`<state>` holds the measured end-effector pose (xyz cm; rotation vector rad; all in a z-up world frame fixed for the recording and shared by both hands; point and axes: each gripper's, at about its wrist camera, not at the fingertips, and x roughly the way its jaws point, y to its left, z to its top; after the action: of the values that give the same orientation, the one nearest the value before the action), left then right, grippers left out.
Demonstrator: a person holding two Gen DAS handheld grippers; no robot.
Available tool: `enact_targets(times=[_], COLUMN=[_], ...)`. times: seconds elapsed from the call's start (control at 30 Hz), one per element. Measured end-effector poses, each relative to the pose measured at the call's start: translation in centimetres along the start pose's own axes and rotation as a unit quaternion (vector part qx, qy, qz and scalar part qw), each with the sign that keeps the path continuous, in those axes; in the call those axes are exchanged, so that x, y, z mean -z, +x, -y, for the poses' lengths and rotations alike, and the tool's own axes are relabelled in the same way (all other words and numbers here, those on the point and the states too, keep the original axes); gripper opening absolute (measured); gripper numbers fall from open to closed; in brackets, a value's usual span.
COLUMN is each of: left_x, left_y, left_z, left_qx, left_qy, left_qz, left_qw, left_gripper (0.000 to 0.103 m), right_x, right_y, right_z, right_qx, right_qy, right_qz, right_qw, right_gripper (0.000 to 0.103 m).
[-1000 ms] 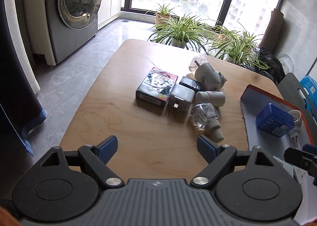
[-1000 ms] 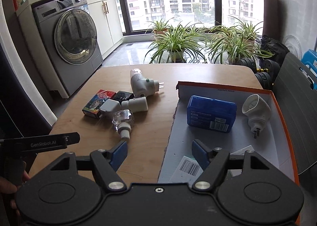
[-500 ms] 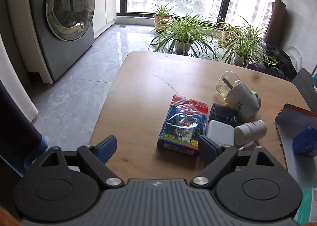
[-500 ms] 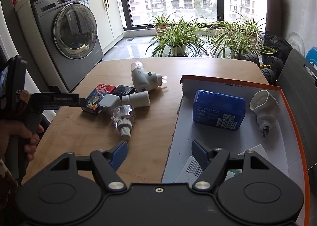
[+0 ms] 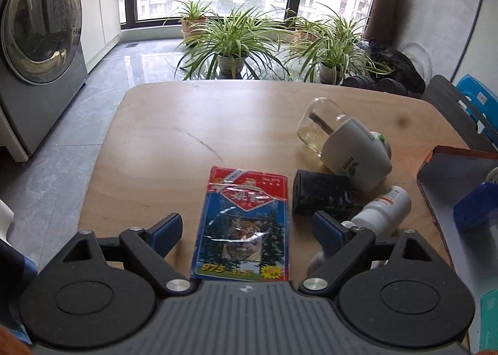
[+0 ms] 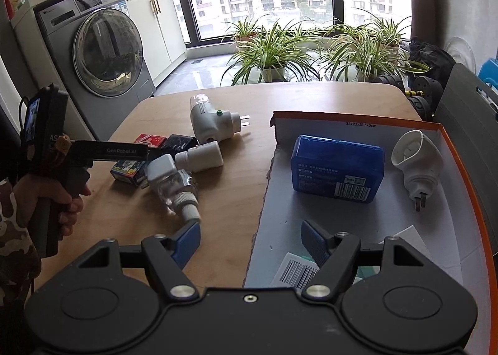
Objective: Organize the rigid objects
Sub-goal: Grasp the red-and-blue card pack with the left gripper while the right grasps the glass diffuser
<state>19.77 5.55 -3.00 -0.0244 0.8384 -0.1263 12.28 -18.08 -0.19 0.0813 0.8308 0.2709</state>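
Note:
A red and blue card box lies on the wooden table, between the open fingers of my left gripper, which straddles it without touching. Right of it lie a black block, a white pill bottle and a white plug-in vaporizer with a glass bottle. In the right wrist view the same pile shows, with the card box, a white adapter and a clear refill bottle. My right gripper is open and empty over the edge of the orange-rimmed box.
The orange-rimmed box holds a blue case, a white plug adapter and barcode papers. Potted plants stand beyond the table's far edge. A washing machine stands at the left. A grey chair is at the right.
My left gripper has moved forward and left onto the card box, which now lies between its open fingers. My right gripper has barely moved.

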Motion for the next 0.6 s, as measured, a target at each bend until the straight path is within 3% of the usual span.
enact_targets(times=[0.1, 0.2, 0.3, 0.33, 0.6], left_x=[0.4, 0.0, 0.1, 0.0, 1.5], left_y=[0.5, 0.7, 0.3, 0.1, -2.6], left_z=[0.2, 0.0, -0.3, -0.2, -1.6], left_qx=[-0.036, -0.043, -0.039, -0.040, -0.033], left_qy=[0.021, 0.026, 0.028, 0.028, -0.029], left_qz=[0.009, 0.017, 0.037, 0.040, 0.031], left_qw=[0.9991, 0.9986, 0.9982, 0.9980, 0.9986], left_gripper=[0.093, 0.092, 0.072, 0.060, 0.060], right_x=[0.0, 0.0, -0.2, -0.3, -1.6], right_y=[0.4, 0.7, 1.0, 1.1, 3.6], right_z=[-0.1, -0.3, -0.7, -0.8, -2.9], right_qx=[-0.004, -0.007, -0.012, -0.013, -0.057], right_qy=[-0.001, -0.007, -0.015, -0.018, -0.085], right_qz=[-0.003, -0.007, -0.008, -0.008, -0.023], right_qw=[1.000, 1.000, 1.000, 1.000, 0.994], right_gripper=[0.085, 0.085, 0.085, 0.085, 0.085])
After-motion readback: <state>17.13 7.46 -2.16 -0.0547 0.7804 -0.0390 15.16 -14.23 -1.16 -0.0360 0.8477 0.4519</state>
